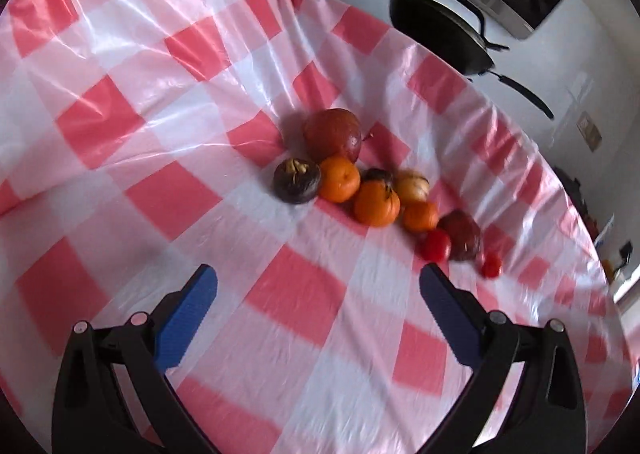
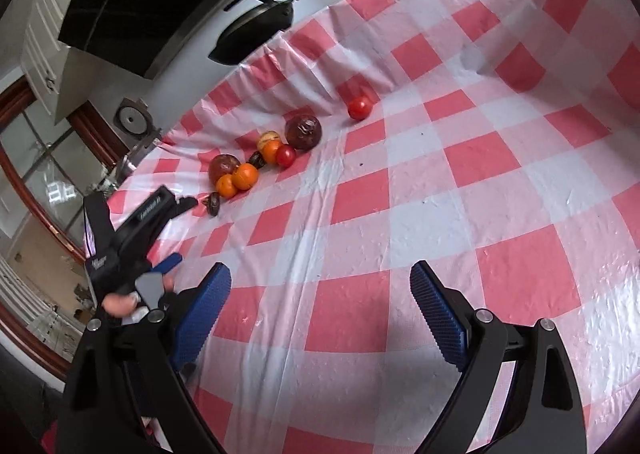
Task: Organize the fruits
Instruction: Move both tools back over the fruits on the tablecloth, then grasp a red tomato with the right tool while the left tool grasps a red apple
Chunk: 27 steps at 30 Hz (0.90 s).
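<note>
Orange, red and dark fruits are gathered in a loose row on the red-and-white checked plastic tablecloth, toward its far edge. A large round reddish-brown fruit is taken here as the landmark. Just in front of it and touching it lies a small orange mandarin; beside that mandarin rests a dark purple fruit with a dried brown crown. Away from the landmark the row is continued by a second orange mandarin, a pale yellow fruit, a third smaller mandarin, a dark maroon fruit and a small red tomato. A second small red tomato is seen well apart from the landmark, alone past the row's end.

Beyond the cloth's edge, behind the landmark, a black frying pan is hung on the white wall.

The left gripper is held with its blue-padded jaws spread wide and empty, short of the fruits. The right gripper is likewise spread fully wide, with nothing between its pads.
</note>
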Tool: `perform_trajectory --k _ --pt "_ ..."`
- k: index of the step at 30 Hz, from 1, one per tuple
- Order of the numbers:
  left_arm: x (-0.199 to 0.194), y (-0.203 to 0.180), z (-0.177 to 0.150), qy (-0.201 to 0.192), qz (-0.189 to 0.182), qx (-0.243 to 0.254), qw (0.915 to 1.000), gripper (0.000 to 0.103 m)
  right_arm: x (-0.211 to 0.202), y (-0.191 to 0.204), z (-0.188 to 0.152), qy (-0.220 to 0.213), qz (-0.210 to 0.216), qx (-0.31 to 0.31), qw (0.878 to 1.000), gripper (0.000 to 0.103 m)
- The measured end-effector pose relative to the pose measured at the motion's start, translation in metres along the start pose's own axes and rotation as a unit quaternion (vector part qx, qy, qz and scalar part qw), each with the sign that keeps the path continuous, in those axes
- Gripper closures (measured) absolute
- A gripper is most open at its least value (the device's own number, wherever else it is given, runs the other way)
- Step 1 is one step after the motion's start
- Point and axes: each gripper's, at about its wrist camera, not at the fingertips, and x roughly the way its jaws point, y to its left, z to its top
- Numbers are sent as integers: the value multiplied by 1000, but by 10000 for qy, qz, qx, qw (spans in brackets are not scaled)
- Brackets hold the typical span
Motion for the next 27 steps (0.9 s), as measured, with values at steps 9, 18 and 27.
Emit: perform_trajectory --k 9,18,27 --pt "17 -9 11 -21 -420 46 9991 2 94 -3 94 -48 -1122 -820 9903 24" --pt "13 -16 4 -4 -532 375 9979 2 184 -7 157 338 -1426 -1025 9839 43" --pt "17 -11 5 171 -651 233 9975 2 222 -2 177 531 -1801 -1185 9750 48"
